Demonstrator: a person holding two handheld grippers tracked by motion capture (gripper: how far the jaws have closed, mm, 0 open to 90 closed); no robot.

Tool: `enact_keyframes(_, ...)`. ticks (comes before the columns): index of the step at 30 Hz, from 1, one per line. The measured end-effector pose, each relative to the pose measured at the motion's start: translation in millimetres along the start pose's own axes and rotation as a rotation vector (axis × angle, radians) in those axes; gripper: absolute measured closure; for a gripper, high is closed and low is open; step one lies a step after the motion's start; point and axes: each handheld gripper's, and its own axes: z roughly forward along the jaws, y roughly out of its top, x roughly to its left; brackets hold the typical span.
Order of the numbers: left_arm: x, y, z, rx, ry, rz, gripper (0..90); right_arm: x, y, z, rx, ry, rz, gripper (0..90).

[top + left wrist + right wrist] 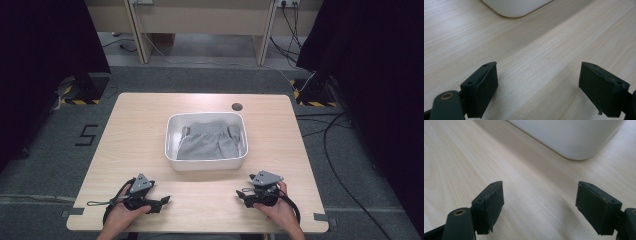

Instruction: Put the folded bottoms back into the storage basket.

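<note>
1. The left gripper (159, 202) rests low on the pale wooden table (130, 130), jaws wide apart with nothing between them.
2. The right gripper (243, 194) sits likewise, jaws wide and empty.
3. Ahead and between both stands the white rounded plastic tub (206, 162), holding a crumpled grey cloth (207, 142).
4. The right gripper looks slightly nearer to the tub.
</note>
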Motion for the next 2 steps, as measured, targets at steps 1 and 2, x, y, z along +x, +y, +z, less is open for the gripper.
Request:
enact_keyframes(1, -0.3, -0.1, 0.0, 0.007, 0.006, 0.015, 14.5, 0.0, -0.5, 0.7, 0.007, -0.002, 0.003, 23.2)
enact_keyframes(2, -1.5, -0.1, 0.4, 0.011, 0.013, 0.031, 14.4, -0.1, -0.8, 1.2, 0.012, -0.003, 0.006, 23.1)
